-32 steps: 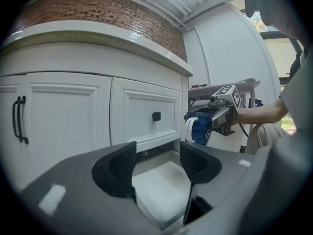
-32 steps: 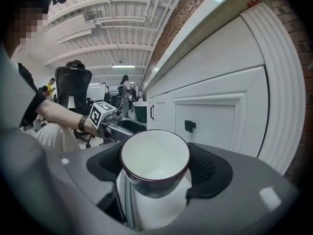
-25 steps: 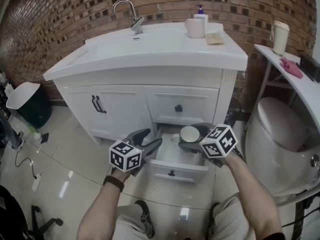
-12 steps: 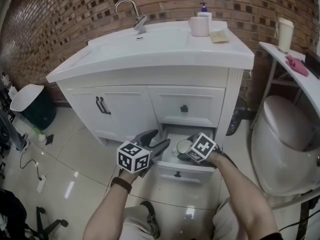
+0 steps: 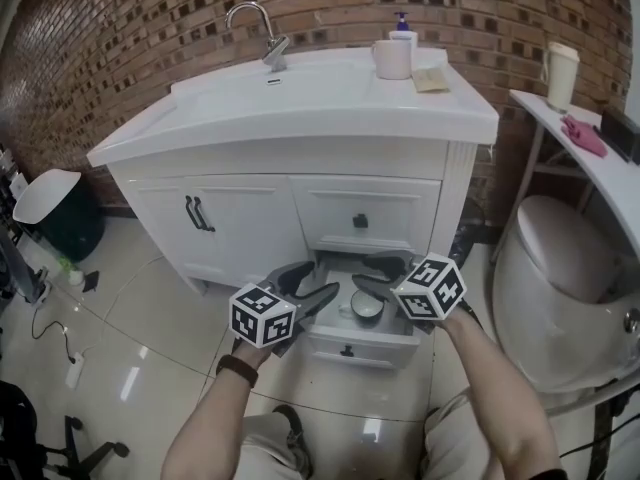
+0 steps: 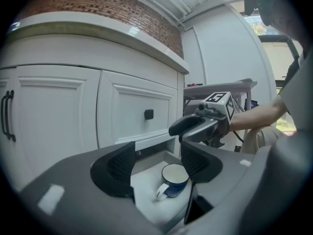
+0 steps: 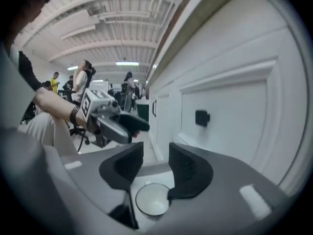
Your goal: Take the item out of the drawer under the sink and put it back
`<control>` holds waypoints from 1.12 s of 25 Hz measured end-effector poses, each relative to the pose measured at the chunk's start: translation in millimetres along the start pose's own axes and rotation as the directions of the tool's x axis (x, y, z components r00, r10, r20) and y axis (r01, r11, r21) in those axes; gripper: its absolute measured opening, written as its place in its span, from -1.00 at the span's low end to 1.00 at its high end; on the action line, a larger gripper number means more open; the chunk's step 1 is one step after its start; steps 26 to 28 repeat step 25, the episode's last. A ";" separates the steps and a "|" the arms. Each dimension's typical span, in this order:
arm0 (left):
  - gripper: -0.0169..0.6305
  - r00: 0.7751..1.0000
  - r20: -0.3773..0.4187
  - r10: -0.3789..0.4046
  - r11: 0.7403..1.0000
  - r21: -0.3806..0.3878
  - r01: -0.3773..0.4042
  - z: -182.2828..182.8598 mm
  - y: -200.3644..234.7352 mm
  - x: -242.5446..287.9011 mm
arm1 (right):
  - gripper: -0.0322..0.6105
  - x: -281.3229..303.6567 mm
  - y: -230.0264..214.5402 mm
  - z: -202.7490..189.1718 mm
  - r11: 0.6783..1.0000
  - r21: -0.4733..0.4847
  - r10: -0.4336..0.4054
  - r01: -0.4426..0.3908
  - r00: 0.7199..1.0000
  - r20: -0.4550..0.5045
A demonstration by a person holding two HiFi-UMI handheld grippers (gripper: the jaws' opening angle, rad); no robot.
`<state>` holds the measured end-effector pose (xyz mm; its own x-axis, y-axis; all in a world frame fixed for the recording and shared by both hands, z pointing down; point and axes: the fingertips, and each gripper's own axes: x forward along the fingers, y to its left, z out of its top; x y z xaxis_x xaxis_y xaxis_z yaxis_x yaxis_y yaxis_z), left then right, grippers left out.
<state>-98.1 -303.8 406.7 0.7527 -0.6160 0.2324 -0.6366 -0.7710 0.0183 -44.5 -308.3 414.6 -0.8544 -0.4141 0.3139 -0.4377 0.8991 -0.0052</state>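
A blue mug with a white inside (image 5: 366,306) stands upright in the open lower drawer (image 5: 330,339) of the white vanity. My right gripper (image 5: 380,276) hovers just above the mug. Its jaws are closing, nothing is between them, and a narrow gap still shows. In the right gripper view the mug (image 7: 152,199) lies below the right gripper (image 7: 155,166), untouched. My left gripper (image 5: 303,283) hangs open at the drawer's left corner. The left gripper view shows the mug (image 6: 172,180) beyond the open left gripper (image 6: 156,163), with the right gripper (image 6: 195,126) above it.
The vanity has a shut upper drawer (image 5: 360,221) and cabinet doors (image 5: 195,213) on the left. On the sink top stand a faucet (image 5: 262,30), a white mug (image 5: 390,58) and a soap bottle (image 5: 402,26). A toilet (image 5: 560,278) is at the right, a bin (image 5: 45,203) at the left.
The right gripper carried the mug down into the drawer, let go of it and rose slightly. Its jaws have drawn closer together. The left gripper stayed beside the drawer.
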 end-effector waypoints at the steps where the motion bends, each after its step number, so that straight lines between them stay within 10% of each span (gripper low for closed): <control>1: 0.03 1.000 0.002 -0.018 1.000 -0.001 0.018 -0.1 -3.3 0.7 | -0.41 -7.2 3.5 12.4 1.000 0.003 0.008 -0.008 0.998 0.054; 8: 0.05 0.972 0.088 -0.218 0.972 -0.075 0.225 17.9 -43.3 7.0 | -0.46 -35.0 23.8 38.8 0.997 0.021 0.064 -0.068 0.986 0.157; 28: 0.02 0.860 0.089 -0.502 0.861 -0.047 0.507 34.2 -119.2 8.3 | -0.45 -38.9 41.5 21.9 0.986 0.014 0.165 -0.166 0.982 0.089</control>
